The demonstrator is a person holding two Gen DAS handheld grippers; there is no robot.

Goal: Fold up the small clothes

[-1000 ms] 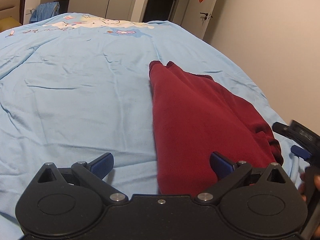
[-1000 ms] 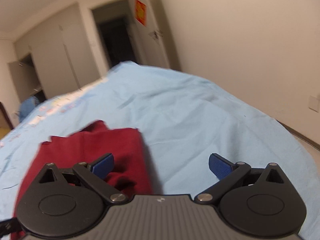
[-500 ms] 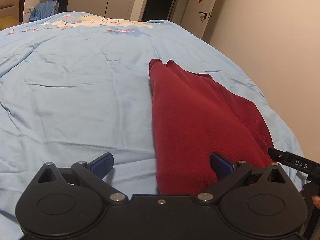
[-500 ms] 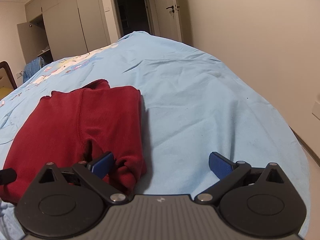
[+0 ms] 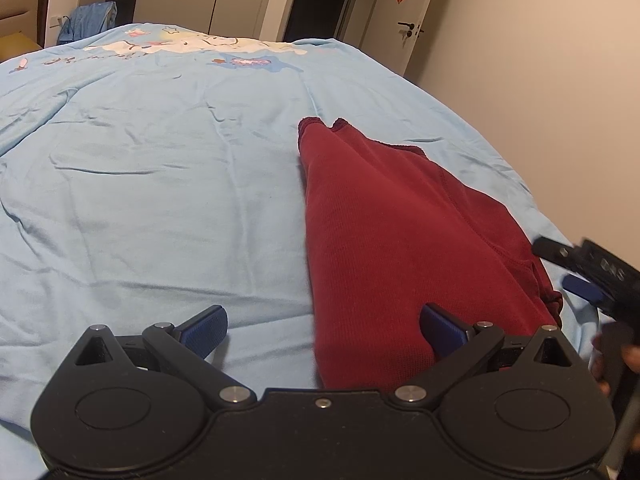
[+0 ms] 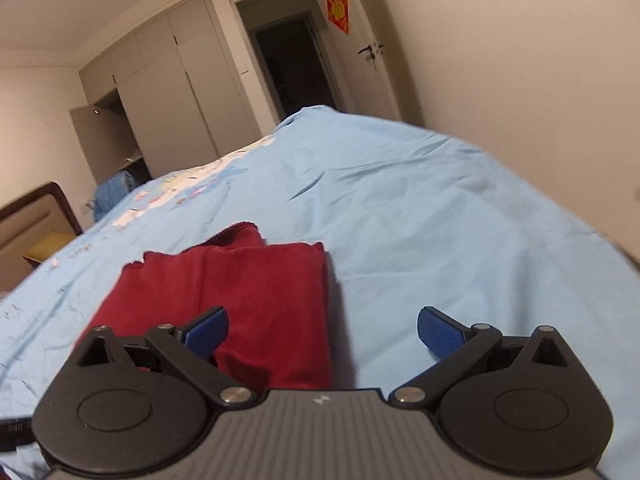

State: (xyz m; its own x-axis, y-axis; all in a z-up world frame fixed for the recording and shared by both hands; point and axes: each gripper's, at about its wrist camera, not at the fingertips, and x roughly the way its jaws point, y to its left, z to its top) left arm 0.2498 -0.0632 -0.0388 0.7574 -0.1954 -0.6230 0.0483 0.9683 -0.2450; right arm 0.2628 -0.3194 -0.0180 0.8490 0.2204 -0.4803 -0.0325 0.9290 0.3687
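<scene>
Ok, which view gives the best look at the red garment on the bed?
The left wrist view: the red garment lies there nearly full length, sharp enough to show its knit and seams. The right wrist view shows the same garment smaller, foreshortened and blurred, its near end hidden behind the right gripper.

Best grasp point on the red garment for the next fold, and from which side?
Probably the near hem corners of the red garment: it lies flat and lengthwise on the blue bedsheet, so come in low from the near end. Left gripper and right gripper are both open, each already straddling a near edge.
</scene>
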